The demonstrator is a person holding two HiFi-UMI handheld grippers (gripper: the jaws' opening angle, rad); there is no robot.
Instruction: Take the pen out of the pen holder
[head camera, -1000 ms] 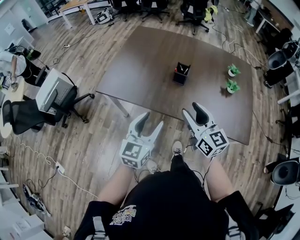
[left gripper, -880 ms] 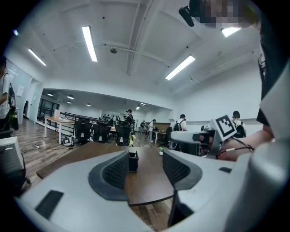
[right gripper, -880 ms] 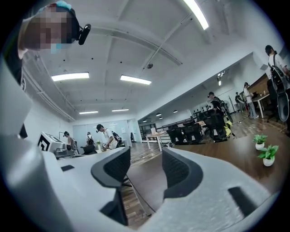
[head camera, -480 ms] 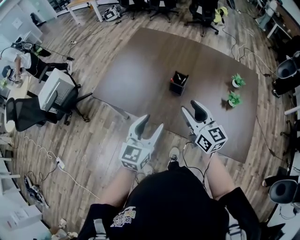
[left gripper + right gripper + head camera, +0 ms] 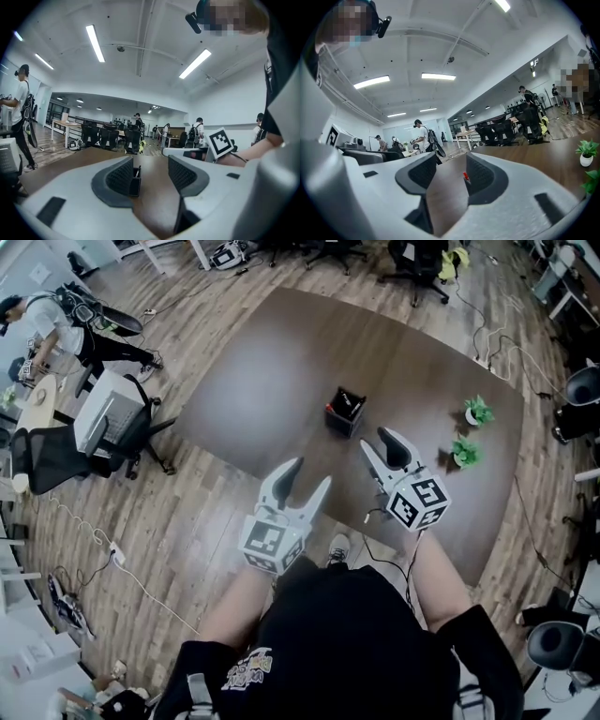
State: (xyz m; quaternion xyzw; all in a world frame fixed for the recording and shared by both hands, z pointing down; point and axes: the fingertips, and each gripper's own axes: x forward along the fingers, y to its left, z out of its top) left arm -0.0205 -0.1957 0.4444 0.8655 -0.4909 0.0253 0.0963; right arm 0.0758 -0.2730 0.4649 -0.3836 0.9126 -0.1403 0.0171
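A black square pen holder with several pens, one red-tipped, stands near the middle of the dark brown table. Both grippers hover at the table's near edge, short of the holder. My left gripper is open and empty; its own view shows the pen holder ahead, partly behind the left jaw. My right gripper sits to the holder's near right. Its jaws are closing slightly, wide apart, with nothing between them. In the right gripper view only a red pen tip peeks past the right jaw.
Two small potted plants stand on the table's right side. An office chair and a white machine sit left of the table. A person stands at far left. Cables lie on the wooden floor.
Both grippers have moved forward from over the floor to the table's near edge. The pen holder is now closer to them.
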